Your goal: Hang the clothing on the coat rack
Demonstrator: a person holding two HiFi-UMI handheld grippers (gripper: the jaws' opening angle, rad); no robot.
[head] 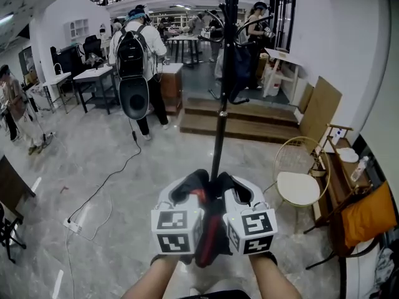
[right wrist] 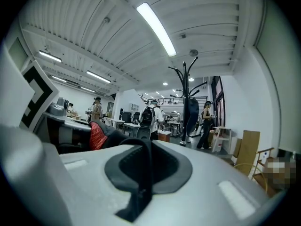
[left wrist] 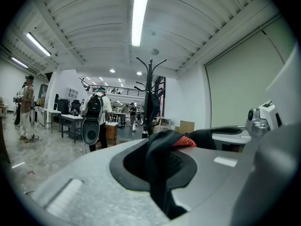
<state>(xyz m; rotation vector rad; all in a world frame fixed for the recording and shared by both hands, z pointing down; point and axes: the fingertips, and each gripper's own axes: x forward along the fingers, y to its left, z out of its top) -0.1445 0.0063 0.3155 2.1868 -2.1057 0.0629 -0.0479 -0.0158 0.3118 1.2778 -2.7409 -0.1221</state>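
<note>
I hold a black garment with red lining (head: 209, 229) bunched between both grippers, low in the head view. My left gripper (head: 187, 190) is shut on a black fold of the garment (left wrist: 157, 173), and my right gripper (head: 234, 190) is shut on another fold (right wrist: 142, 173). The two grippers sit side by side, almost touching. A red mesh patch (right wrist: 97, 135) shows between them. The black coat rack (head: 221, 104) stands straight ahead on the floor, its pole just beyond the grippers. A dark garment (head: 240, 67) hangs from one of its upper hooks (right wrist: 184, 76).
A person with a black backpack (head: 134, 61) stands to the rack's left, and others stand farther back. Wooden steps (head: 243, 126) lie behind the rack. A gold wire chair with a white seat (head: 299, 185) and an orange cushion (head: 368, 217) are at right. A cable (head: 106, 192) crosses the floor at left.
</note>
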